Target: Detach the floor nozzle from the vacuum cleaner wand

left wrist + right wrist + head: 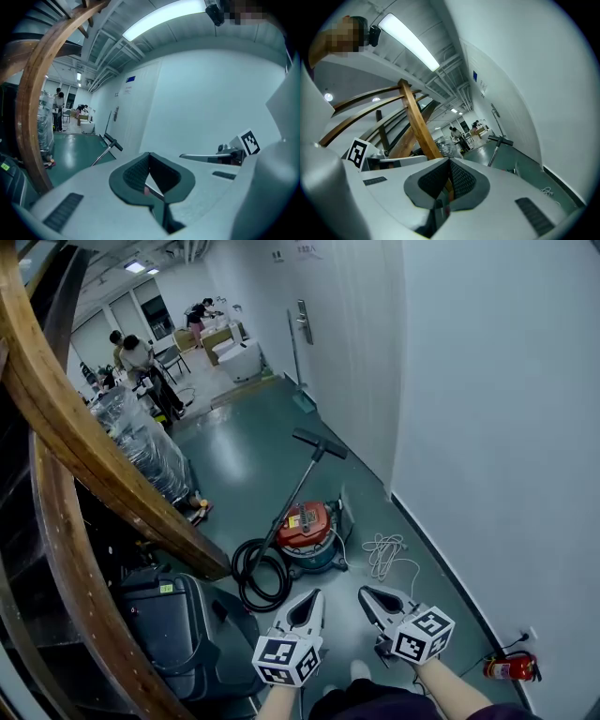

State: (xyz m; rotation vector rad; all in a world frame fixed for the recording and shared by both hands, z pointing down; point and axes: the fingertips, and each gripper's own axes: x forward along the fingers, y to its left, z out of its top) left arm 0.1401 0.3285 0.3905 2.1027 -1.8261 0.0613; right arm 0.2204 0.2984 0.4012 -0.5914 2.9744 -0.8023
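Closest in head view: left gripper (314,596) and right gripper (366,592), side by side, both clamped shut on nothing. Likely kept closed for the approach; well apart from vacuum cleaner (307,529) ahead on green floor. Wand (298,491) leans up out of canister, parked; long axis runs away down corridor. Floor nozzle (320,442) at far top end, crosswise to wand, near wall (487,427), apparently raised.

Left gripper view: jaws together, empty. Nozzle (112,141) far off, left of centre, atop slanting wand (104,153).

Right gripper view: jaws together, empty. Nozzle (500,139) right of centre, wand (492,157) slanting below.
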